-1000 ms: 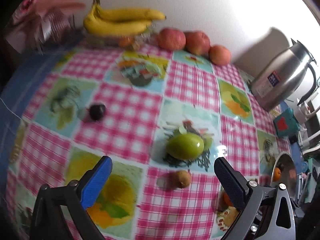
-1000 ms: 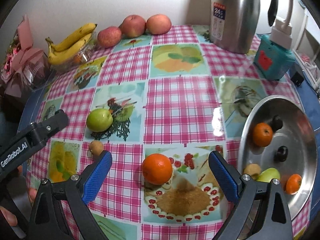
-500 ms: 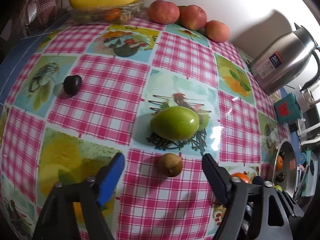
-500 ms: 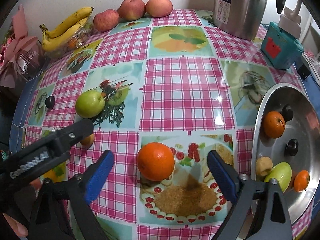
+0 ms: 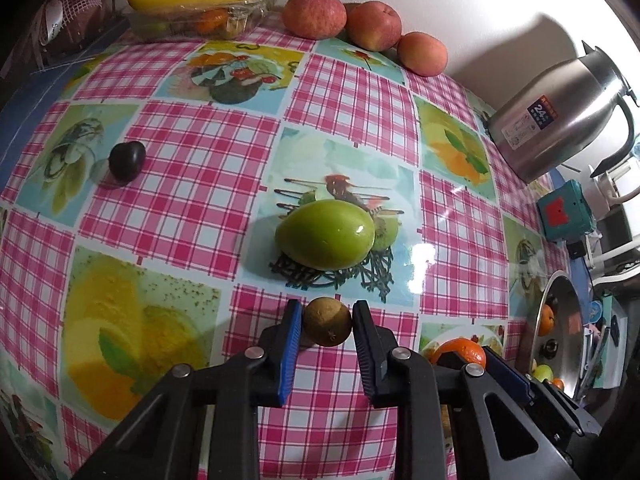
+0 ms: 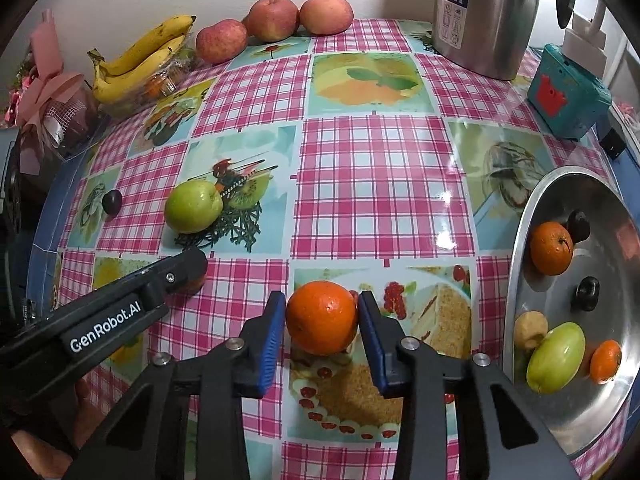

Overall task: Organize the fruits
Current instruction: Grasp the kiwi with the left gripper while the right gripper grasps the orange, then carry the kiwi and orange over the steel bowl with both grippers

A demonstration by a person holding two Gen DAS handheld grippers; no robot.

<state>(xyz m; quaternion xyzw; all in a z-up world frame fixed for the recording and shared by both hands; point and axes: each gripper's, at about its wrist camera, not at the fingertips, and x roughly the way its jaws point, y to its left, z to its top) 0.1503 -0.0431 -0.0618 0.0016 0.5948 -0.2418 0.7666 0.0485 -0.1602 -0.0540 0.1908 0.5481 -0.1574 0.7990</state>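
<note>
The checked surface [image 6: 376,184] carries a steel bowl [image 6: 520,264] right of the right gripper [image 6: 322,320], whose jaws are closing with both pads against an orange [image 6: 322,317]. The left gripper [image 5: 327,322] has its jaws clamped on a small brown fruit [image 5: 327,321], a green fruit [image 5: 325,234] just beyond them.

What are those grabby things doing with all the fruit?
A person is sorting fruit with a gripper in each hand. The left gripper has shut on a small brown fruit on the checked tablecloth. The right gripper is closing around an orange, which sits between its jaws. Both fruits look to be on the table. The metal bowl on the right already holds several fruits. A green fruit and a dark plum wait on the cloth.
</note>
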